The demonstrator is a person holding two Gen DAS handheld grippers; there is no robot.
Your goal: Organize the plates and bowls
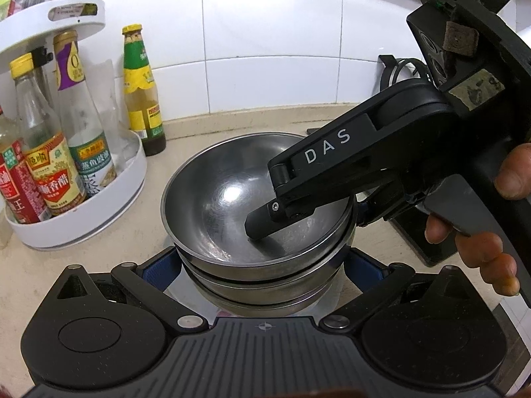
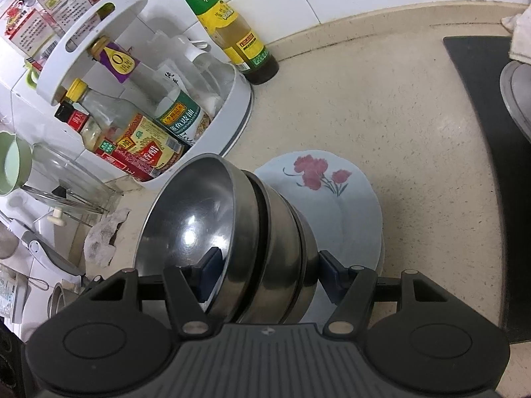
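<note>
Right now my right gripper (image 2: 264, 273) pinches the stacked steel bowls (image 2: 239, 232), one pad (image 2: 212, 273) inside the top bowl and the other against the outer wall, jaws about half apart. My left gripper (image 1: 264, 267) straddles the same stack near its base with blue pads on both sides, though I cannot tell whether they press. Just beyond, the stack hangs tilted over a flowered plate (image 2: 328, 195) on the counter (image 2: 381, 106), with the bottle rack (image 2: 212, 139) and a lone sauce bottle (image 2: 225, 30) by the tiled wall.
</note>
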